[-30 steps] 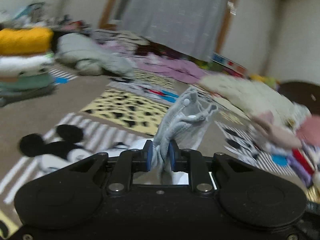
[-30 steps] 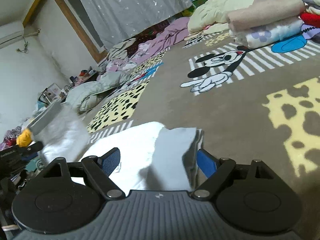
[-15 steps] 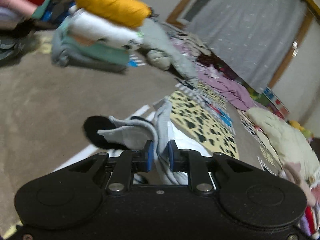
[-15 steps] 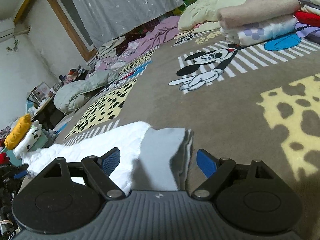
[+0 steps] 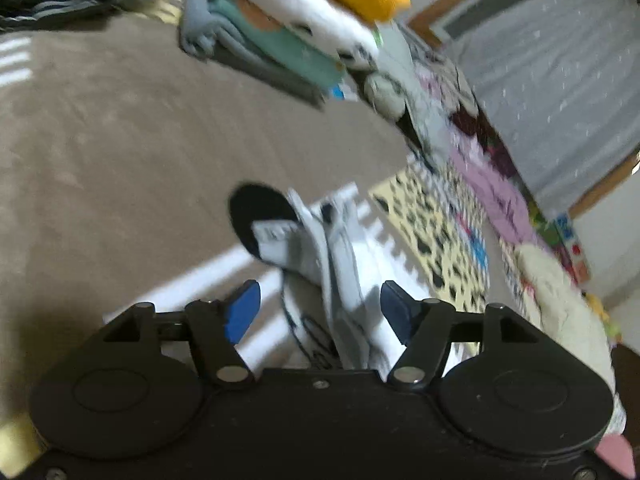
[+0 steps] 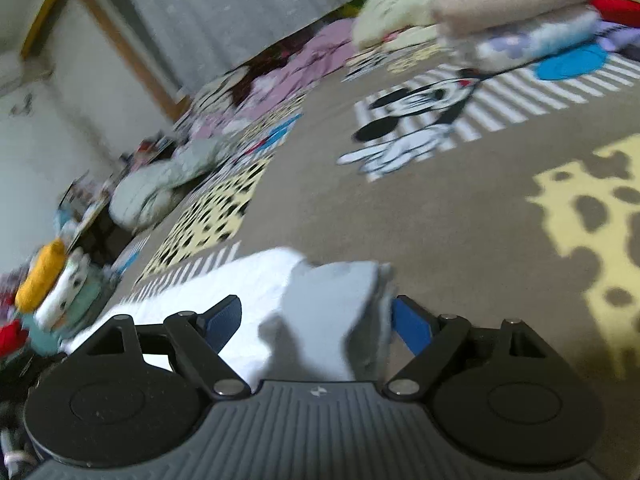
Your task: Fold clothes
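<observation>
Left gripper [image 5: 320, 312]: jaws spread wide, blue pads [image 5: 241, 312] clear of cloth on both sides. Grey garment [image 5: 336, 264] stands bunched in the gap between them, a ridge running from 6 toward 12 o'clock in the left view, its far end drooping onto the carpet [image 5: 120, 140]. Nothing pinches it; the ridge looks self-supporting or propped from below the frame, cannot tell which. Judgement: a wide gap around a gathered fold fits either a release just made or a grasp about to close. The pictures do not settle it.

Right gripper [image 6: 316, 320]: jaws also wide. Grey panel [image 6: 332, 304] lies flat between the pads, its right edge just beside the right pad [image 6: 412, 326], touching or not is unclear. White cloth [image 6: 224, 280] spreads from under it toward 9 o'clock. Whether grey and white are one garment or two, cannot tell.

Pose: left gripper tilted, horizon rolled hard, fingers pointing low across the floor. Right gripper nearer level, low over the cloth, fingers aimed toward 12. Both views blurred by motion.

Placement reasoning: garment sits on open carpet, likely chosen as flat working room. Folded stack [image 5: 304, 20], yellow piece on top, at 12 o'clock in the left view, at 9 in the right; probably where finished pieces go. Loose pile [image 6: 480, 12] at 1 o'clock in the right view, well apart.
</observation>
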Motion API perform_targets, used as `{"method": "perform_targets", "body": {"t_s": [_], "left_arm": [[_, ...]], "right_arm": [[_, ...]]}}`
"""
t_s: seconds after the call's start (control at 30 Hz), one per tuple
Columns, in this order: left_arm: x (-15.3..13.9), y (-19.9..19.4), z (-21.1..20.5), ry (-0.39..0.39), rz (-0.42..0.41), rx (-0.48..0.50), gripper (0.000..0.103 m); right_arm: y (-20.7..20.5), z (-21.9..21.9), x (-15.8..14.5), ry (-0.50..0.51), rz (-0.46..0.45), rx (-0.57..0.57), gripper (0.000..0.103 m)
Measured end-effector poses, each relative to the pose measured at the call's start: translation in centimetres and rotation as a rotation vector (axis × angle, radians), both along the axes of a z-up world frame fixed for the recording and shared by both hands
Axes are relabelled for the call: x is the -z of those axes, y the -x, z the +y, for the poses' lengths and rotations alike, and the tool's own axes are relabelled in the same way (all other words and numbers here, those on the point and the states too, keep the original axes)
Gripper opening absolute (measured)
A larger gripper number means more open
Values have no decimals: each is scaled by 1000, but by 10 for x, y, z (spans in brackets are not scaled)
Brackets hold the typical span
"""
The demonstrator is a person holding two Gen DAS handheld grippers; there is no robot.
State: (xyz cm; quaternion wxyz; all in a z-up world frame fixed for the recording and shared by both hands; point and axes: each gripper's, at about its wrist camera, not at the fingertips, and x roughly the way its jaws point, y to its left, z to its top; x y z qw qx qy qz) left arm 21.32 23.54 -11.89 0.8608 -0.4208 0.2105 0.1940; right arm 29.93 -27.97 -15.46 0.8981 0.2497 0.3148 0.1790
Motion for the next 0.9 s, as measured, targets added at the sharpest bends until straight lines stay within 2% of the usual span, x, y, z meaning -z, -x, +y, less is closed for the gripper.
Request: {"method": "perform_targets", "body": {"t_s": [0.03, 0.1, 0.17, 0.2, 0.27, 0.33, 0.37, 0.43, 0.53, 0.63, 0.67, 0.7, 0.77, 0.8, 0.83, 0.9], "left_arm": [[1, -4, -1, -4, 4, 10, 67], [3, -12, -3, -13, 12, 29, 67], [5, -20, -2, -22, 12, 42, 65], [5, -24, -1, -28, 2, 44, 62], [6, -38, 3, -53, -15, 70, 37], [5, -48, 4, -91, -46, 103, 31], [3, -50, 4, -112, -77, 116, 25], [-6, -49, 4, -145, -163, 141, 21], [-21, -49, 1, -198, -288, 157, 19], [-24, -53, 1, -235, -328, 152, 19], [-22, -56, 1, -243, -308, 148, 22], [-16, -62, 2, -259, -230, 142, 26], [-1, -75, 3, -300, -26, 125, 52], [6, -82, 3, -320, 77, 117, 52], [10, -82, 6, -311, 100, 110, 52], [4, -77, 10, -303, 79, 87, 55]], "right_arm": [[0, 4, 0, 7, -5, -18, 83], [-1, 11, 0, 24, -12, -45, 73], [-5, 16, 2, 34, -7, -65, 43], [-8, 16, 4, 27, -3, -68, 40], [-12, 15, 5, -2, -4, -72, 28], [-17, 15, 2, -19, -11, -85, 24], [-18, 16, -2, -25, -25, -85, 22], [-20, 14, -12, -45, -74, -76, 22], [-27, 8, -34, -70, -165, -42, 21], [-40, 0, -47, -83, -220, -8, 21], [-47, -3, -48, -84, -220, -1, 21], [-55, -4, -45, -74, -188, -6, 22], [-79, -1, -24, -25, -17, -28, 38], [-84, 0, -14, 11, 36, -17, 40], [-87, 1, -5, 42, 65, -7, 39], [-87, -4, -7, 16, 47, 3, 49]]}}
